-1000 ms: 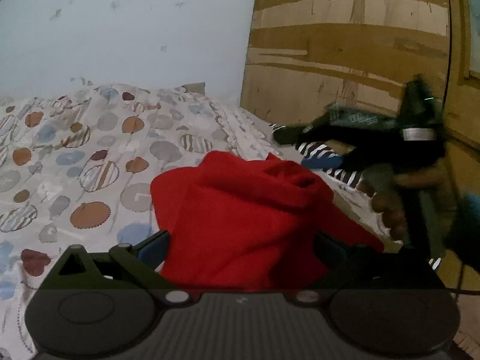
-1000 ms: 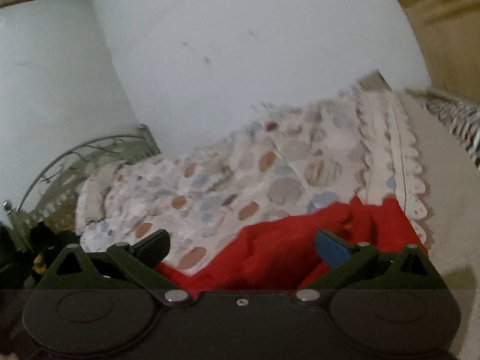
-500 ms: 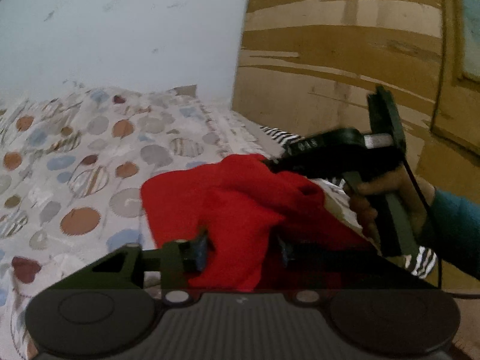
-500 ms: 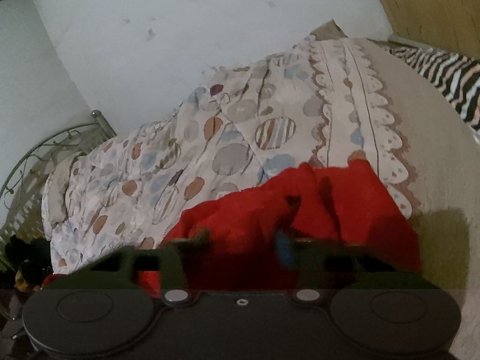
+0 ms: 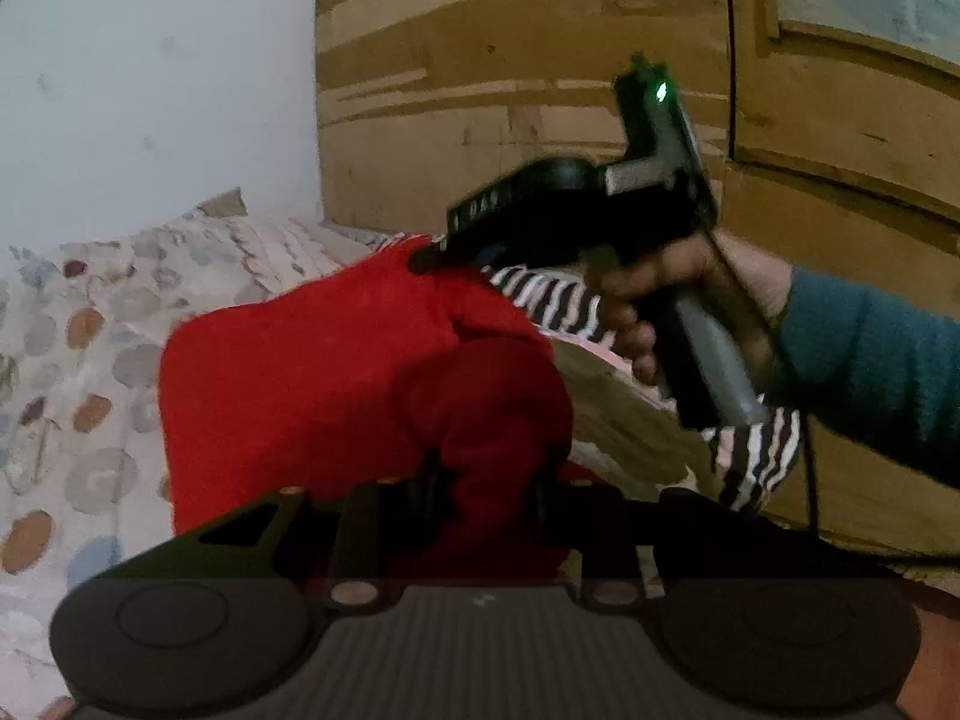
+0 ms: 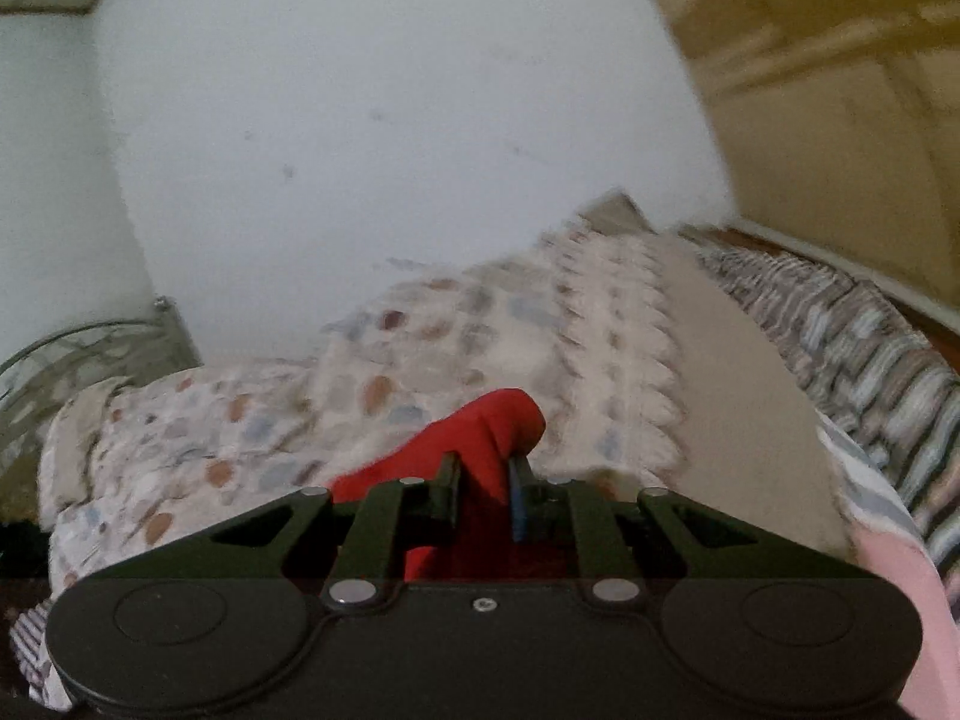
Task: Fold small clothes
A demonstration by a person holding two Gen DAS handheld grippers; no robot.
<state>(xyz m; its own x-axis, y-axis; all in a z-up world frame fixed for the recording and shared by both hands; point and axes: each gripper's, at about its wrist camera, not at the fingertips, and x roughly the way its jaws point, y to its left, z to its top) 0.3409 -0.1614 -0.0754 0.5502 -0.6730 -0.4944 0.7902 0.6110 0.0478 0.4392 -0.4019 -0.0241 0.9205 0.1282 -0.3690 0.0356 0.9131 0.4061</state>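
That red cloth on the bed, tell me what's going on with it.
A person is working a red garment with a handheld gripper in each hand, over a bed with a spotted bedspread. The left gripper is shut on a bunch of the fabric near the camera. The right gripper is shut on another part, and the left view shows it pinching the garment's far edge. The garment looks bunched between the two grips, not yet folded flat.

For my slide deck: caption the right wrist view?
Right gripper pinches red garment above the patterned bedspread.
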